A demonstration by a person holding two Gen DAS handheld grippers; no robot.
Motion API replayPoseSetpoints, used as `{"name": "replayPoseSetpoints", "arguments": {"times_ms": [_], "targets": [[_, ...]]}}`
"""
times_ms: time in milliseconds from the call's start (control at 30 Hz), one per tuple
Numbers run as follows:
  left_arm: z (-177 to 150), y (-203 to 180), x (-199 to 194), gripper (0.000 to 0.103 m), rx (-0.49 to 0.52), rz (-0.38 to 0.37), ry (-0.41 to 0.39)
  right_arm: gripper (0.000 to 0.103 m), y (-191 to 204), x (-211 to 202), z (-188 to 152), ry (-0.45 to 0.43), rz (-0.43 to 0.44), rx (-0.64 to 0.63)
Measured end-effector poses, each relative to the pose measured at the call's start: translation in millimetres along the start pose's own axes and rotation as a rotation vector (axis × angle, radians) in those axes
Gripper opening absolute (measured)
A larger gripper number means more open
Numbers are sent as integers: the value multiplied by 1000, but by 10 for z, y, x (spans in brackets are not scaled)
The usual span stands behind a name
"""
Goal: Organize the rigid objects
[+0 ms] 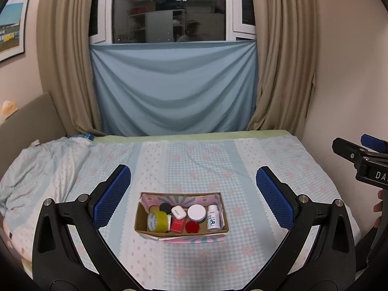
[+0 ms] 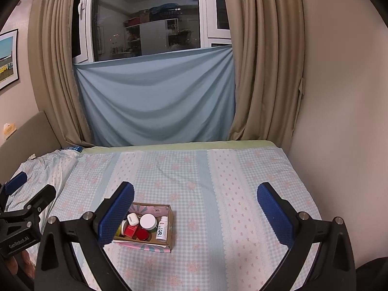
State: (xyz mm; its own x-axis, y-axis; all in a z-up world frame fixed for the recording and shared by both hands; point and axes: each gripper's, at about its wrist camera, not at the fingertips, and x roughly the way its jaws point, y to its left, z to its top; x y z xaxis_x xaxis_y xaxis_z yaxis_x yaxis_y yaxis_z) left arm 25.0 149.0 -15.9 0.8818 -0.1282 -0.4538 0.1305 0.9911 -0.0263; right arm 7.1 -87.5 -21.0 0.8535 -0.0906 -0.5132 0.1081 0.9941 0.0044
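Note:
A small cardboard box [image 1: 224, 220] sits on the bed. It holds a yellow tape roll [image 1: 157, 221], a black round lid [image 1: 165, 207], a white earbud case [image 1: 179, 212], a white jar [image 1: 196, 213], a red box [image 1: 177, 224], a red round lid [image 1: 192, 227] and a white bottle [image 1: 213, 218]. My left gripper [image 1: 193, 195] is open and empty, held above and in front of the box. My right gripper [image 2: 196, 212] is open and empty, to the right of the box [image 2: 172, 232], its left finger hiding the box's left part.
The bed carries a checked pale blue sheet [image 1: 194, 160] with a rumpled pillow [image 1: 41, 160] at the left. A blue cloth [image 1: 173, 87] and beige curtains hang behind. A wall [image 2: 339, 97] runs along the bed's right side.

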Motion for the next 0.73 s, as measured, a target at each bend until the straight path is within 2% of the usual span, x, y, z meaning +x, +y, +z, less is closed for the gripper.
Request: {"name": "replayPoseSetpoints", "arguments": {"times_ms": [133,367,733], "targets": [[-15,11,-14,103,1,6,-11,101,10,20,-7,8,-1,5],[-32,-22,-29,103,53,60,-27,101,10,32,0,0,-6,5],[-33,37,-108,103,23,39,-68,101,30,38,-27,-1,-16,2]]}}
